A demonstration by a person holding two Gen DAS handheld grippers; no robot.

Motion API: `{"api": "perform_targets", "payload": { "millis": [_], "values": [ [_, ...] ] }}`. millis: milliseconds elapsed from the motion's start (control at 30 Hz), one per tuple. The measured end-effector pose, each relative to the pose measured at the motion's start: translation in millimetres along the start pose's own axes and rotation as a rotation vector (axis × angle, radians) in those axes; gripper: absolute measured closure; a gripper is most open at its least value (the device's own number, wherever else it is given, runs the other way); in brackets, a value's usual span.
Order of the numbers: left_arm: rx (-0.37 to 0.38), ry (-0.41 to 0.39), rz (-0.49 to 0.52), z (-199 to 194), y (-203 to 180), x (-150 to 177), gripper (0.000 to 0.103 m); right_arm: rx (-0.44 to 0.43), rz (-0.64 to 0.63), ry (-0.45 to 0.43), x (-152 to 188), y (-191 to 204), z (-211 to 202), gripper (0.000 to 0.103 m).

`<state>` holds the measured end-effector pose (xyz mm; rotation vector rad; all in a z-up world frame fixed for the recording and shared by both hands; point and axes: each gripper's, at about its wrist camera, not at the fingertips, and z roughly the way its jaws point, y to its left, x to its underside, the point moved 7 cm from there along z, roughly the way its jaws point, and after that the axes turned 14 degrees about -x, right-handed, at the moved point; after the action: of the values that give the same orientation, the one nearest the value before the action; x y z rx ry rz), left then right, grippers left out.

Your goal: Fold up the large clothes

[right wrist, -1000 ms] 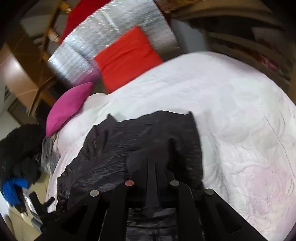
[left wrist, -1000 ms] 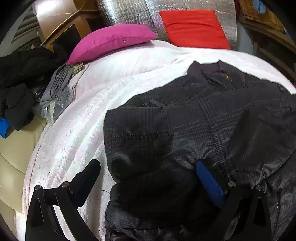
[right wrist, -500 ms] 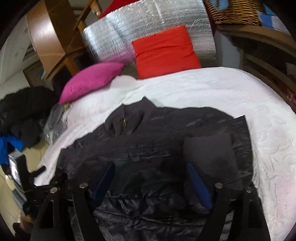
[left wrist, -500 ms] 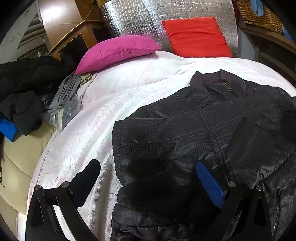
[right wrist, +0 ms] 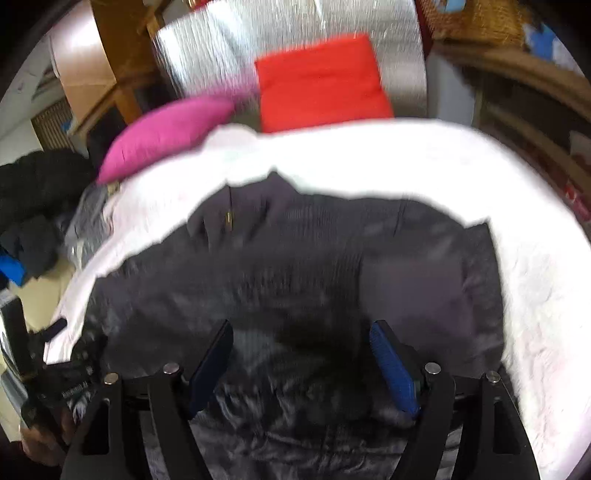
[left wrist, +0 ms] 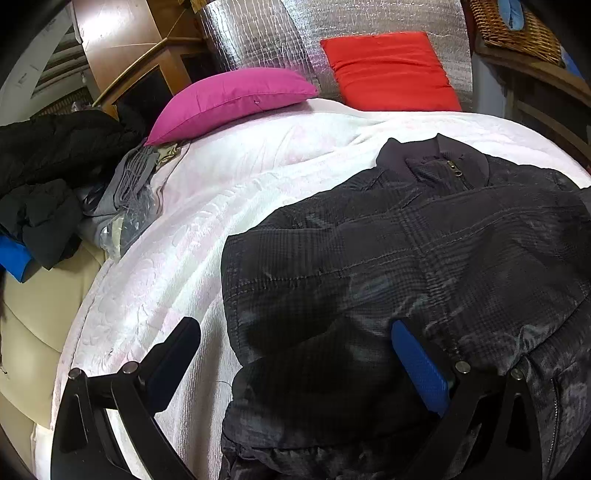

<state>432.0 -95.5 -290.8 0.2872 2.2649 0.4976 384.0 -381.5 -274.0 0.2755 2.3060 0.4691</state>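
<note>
A large black quilted jacket [left wrist: 406,258] lies spread on the white bedspread [left wrist: 221,206], collar and zip toward the pillows, both sleeves folded in over the body. It also shows in the right wrist view [right wrist: 314,266], blurred. My left gripper [left wrist: 295,354] is open and empty above the jacket's left lower edge. My right gripper [right wrist: 301,354] is open and empty above the jacket's lower middle. The left gripper also shows at the lower left of the right wrist view [right wrist: 51,373].
A magenta pillow [left wrist: 229,99] and a red pillow [left wrist: 391,70] lean at the head of the bed against a silver foil panel [left wrist: 277,33]. A heap of dark clothes [left wrist: 48,177] and grey items lies left of the bed. Wooden furniture stands behind and right.
My right gripper let go of the jacket sleeve, opened, and swung left over the jacket's lower middle. My left gripper stayed open and drew back a little.
</note>
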Motion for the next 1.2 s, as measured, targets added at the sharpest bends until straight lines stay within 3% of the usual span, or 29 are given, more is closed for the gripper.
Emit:
{"api": "perform_targets", "payload": {
  "millis": [100, 200, 300, 467, 667, 867, 1000, 1100, 1200],
  "values": [
    [0.005, 0.003, 0.004, 0, -3, 1, 0.000, 0.020, 0.015, -0.006, -1, -2, 4, 0.023],
    [0.024, 0.016, 0.001, 1, -5, 3, 0.000, 0.083, 0.074, 0.095, 10, -22, 28, 0.024],
    [0.038, 0.036, -0.006, 6, -5, 4, 0.000, 0.082, 0.066, 0.099, 8, -24, 31, 0.024],
    [0.052, 0.043, -0.034, 7, 5, 1, 0.000, 0.043, 0.117, 0.013, -5, -31, 3, 0.024],
    [0.045, 0.047, -0.166, 14, 45, -9, 0.000, 0.004, 0.277, -0.082, -21, -85, -42, 0.024],
    [0.092, 0.143, -0.206, 34, 47, 2, 0.000, -0.140, 0.453, -0.035, -9, -118, -41, 0.033],
    [0.110, 0.140, -0.169, 31, 30, 5, 0.004, -0.123, 0.442, 0.020, -3, -115, -19, 0.034],
    [0.098, 0.125, -0.146, 27, 25, 4, 0.005, -0.130, 0.387, 0.076, 4, -100, -9, 0.060],
    [0.086, 0.112, -0.139, 24, 25, 3, 0.005, -0.100, 0.280, 0.091, 6, -80, -12, 0.066]
  ]
}}
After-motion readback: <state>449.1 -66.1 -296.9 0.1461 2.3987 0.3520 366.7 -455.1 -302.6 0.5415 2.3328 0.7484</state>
